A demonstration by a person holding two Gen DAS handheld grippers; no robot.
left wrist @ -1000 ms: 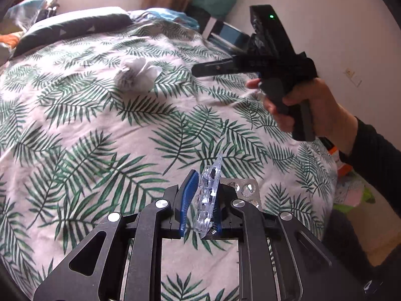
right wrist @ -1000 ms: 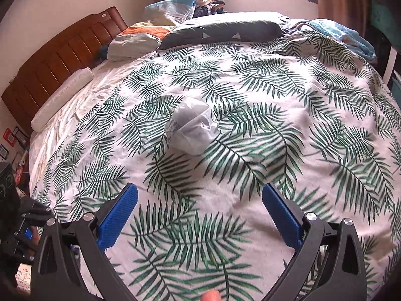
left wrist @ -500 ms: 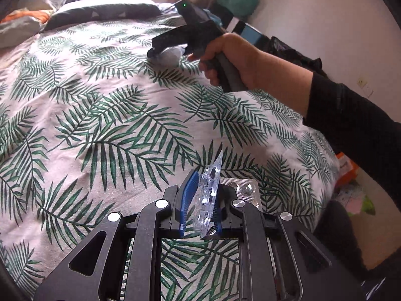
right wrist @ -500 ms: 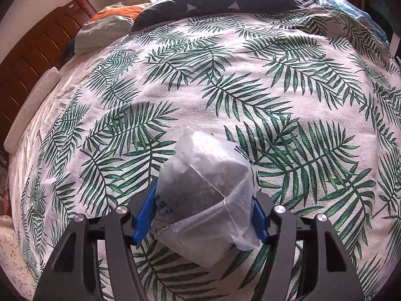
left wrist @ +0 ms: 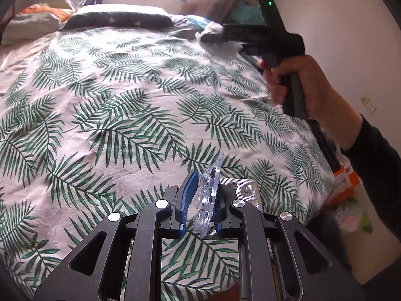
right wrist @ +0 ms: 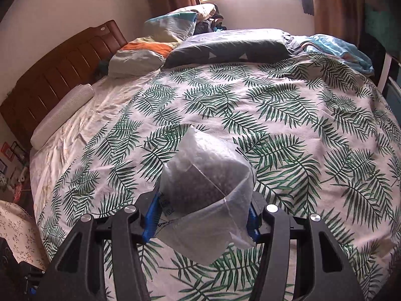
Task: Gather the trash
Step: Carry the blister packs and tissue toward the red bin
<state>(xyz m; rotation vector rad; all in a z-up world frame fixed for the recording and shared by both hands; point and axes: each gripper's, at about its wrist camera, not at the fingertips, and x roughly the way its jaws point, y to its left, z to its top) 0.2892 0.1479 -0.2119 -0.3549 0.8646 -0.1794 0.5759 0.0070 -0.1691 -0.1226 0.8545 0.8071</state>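
Trash bag (right wrist: 208, 190), dark contents | clamped in right hand-held gripper (right wrist: 203, 215) | left hand-held gripper (left wrist: 200, 200) clamps blister pack (left wrist: 209, 195)

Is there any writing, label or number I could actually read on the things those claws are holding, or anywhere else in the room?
None can be read.
Plastic bag in the right claw: dark print near its lower left edge, too blurred.
Clear blister pack in the left claw: no print visible.
Foil pill strip: no print visible.
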